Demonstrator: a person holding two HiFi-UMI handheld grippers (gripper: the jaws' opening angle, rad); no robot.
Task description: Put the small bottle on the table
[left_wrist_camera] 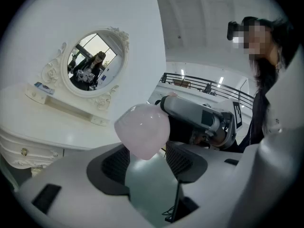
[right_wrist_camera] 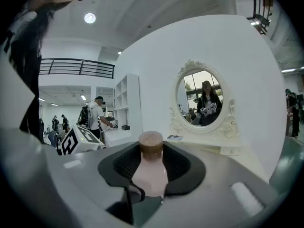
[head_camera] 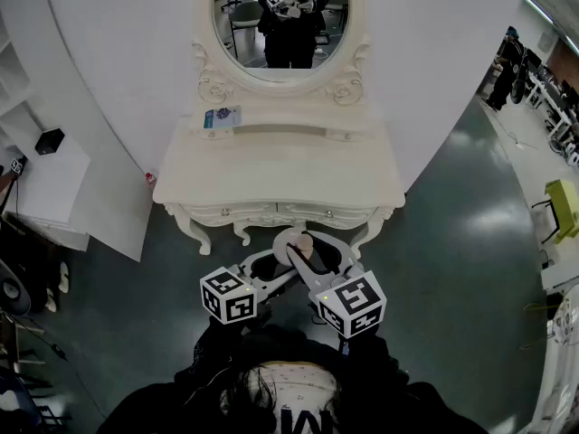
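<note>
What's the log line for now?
small bottle: not yet on table | left gripper: jaws on bottle | right gripper: jaws on bottle

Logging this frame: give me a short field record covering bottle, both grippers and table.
item: small bottle, pink body, brown cap
right gripper: shut on the small bottle
left gripper: small bottle between its jaws; grip unclear
table: white dressing table with oval mirror
placement: small bottle held in front of the table, not yet on it
</note>
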